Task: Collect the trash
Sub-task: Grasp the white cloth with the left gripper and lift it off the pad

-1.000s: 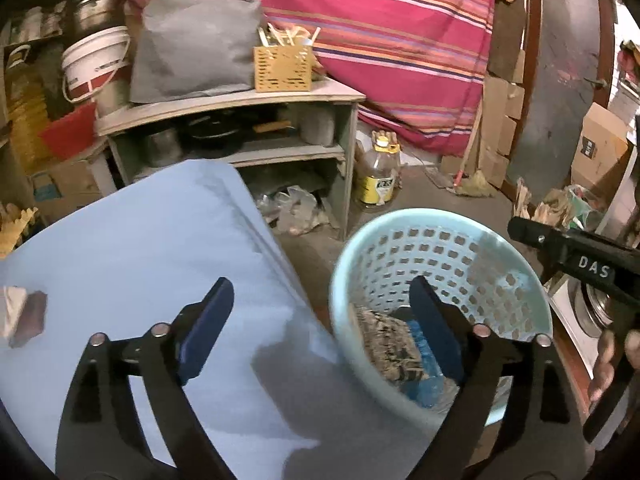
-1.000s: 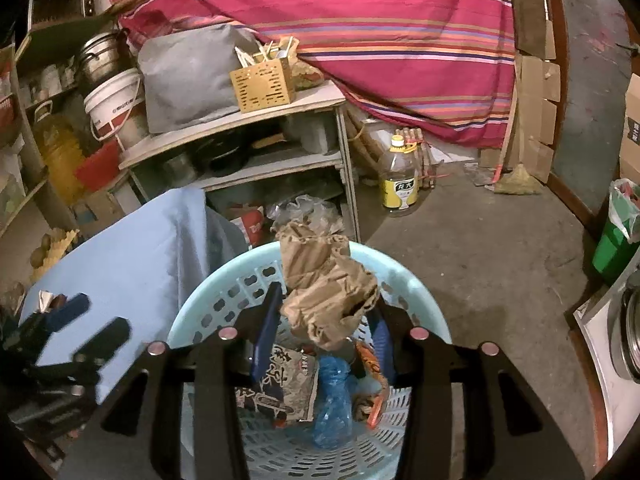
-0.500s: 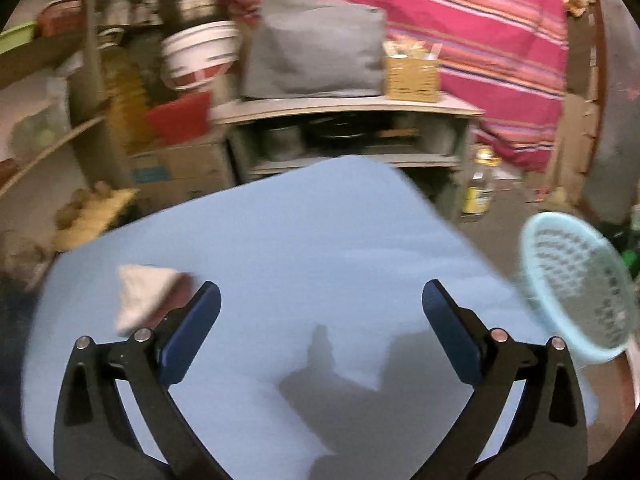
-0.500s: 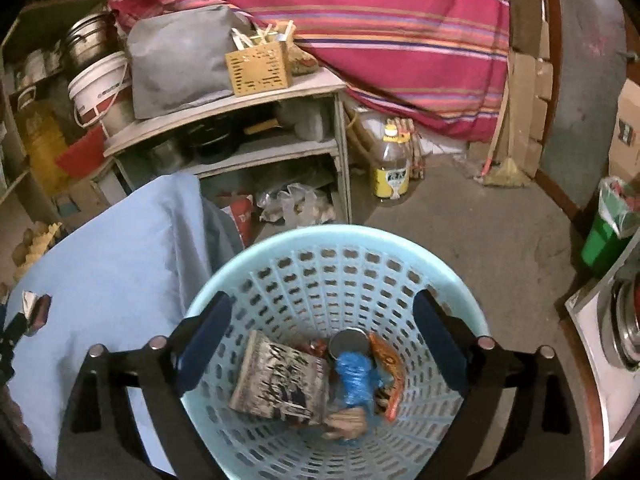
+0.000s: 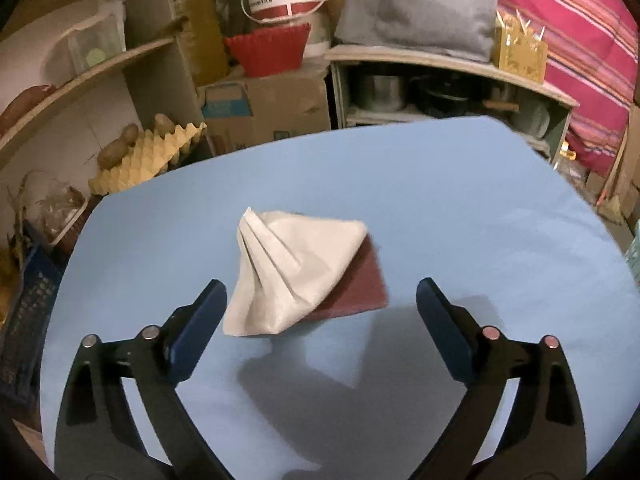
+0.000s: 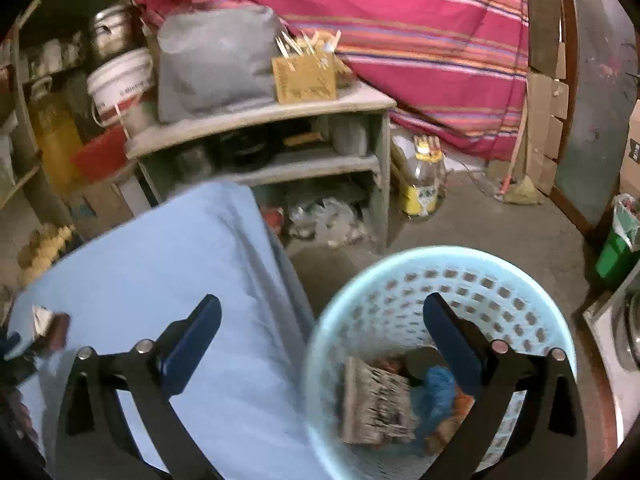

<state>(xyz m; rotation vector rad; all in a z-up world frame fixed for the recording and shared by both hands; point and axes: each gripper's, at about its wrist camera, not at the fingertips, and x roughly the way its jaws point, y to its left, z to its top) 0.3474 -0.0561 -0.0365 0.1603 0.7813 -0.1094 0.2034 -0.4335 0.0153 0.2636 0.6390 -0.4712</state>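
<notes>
Fingers of the left gripper (image 5: 318,306) are spread wide, nothing pinched. Framed between them, just ahead on the blue-covered table (image 5: 460,200), is a crumpled white wrapper (image 5: 296,268) lying on a dark red flat piece (image 5: 360,284). The wrapper's near corner is seen just beside the left finger pad (image 5: 196,330); contact cannot be confirmed.

Right gripper (image 6: 320,336) is likewise held wide open and empty, positioned over the table edge and the light blue basket (image 6: 400,268) standing on the floor next to the table. Printed packaging (image 6: 376,404) and a blue crumpled item (image 6: 436,392) are seen inside the basket. The same wrapper is visible at the far left of the right view, blurred.

Further back: grey shelf unit (image 6: 280,120) with a yellow box (image 6: 304,78), oil bottle (image 6: 422,188) on the floor, striped red cloth (image 6: 400,32) behind.
</notes>
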